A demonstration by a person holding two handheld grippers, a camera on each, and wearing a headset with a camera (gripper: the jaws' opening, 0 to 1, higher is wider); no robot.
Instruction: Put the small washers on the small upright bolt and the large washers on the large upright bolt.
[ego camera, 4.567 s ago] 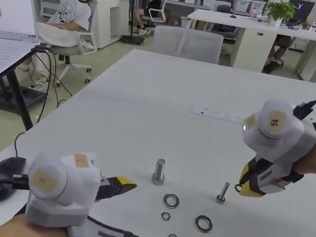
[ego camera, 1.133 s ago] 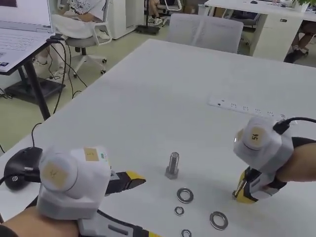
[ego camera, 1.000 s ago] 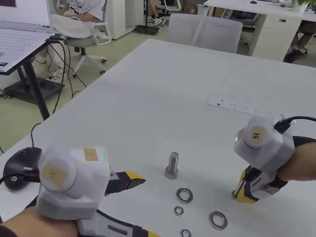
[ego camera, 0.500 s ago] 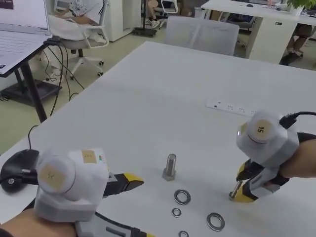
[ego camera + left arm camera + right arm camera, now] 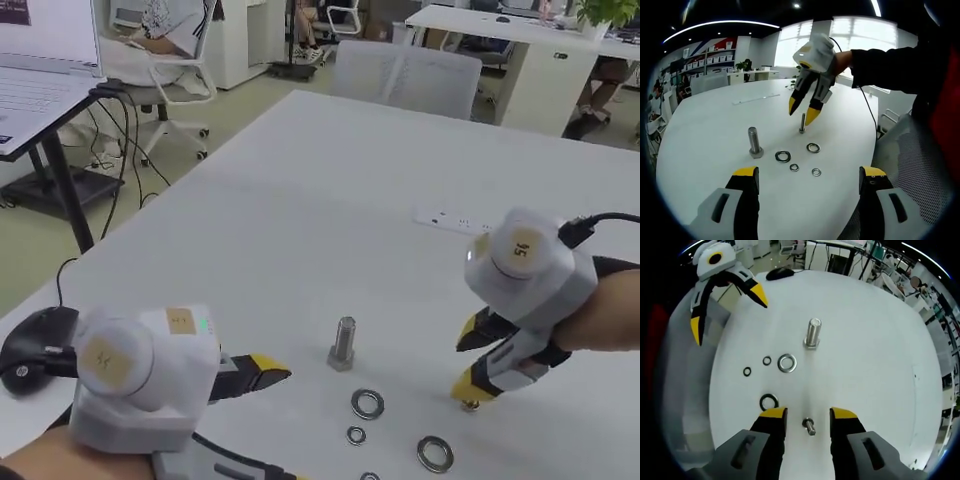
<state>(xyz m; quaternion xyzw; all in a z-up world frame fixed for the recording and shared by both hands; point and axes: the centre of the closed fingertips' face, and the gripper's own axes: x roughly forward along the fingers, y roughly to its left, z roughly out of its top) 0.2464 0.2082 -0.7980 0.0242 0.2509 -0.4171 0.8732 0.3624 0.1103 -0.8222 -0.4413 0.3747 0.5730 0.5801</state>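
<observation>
While the small bolt (image 5: pixel 809 425) stood upright on the tabletop (image 5: pixel 300 220), the right tongs (image 5: pixel 809 413) straddled it, jaws apart and clear of it. The large bolt (image 5: pixel 342 343) stood nearby, the washers (image 5: pixel 367 404) lying flat beside it. The left tongs (image 5: pixel 809 171) hung agape, holding nothing.

right tongs (image 5: pixel 462 370): white housing, yellow tips | black cable (image 5: pixel 600 220) | dark sleeve (image 5: pixel 885 56)

a white table (image 5: pixel 300 200) carries a white power strip (image 5: pixel 445 221) toward its far side and a black mouse (image 5: pixel 25 355) at its left edge, with a grey chair (image 5: pixel 405 80) beyond.
</observation>
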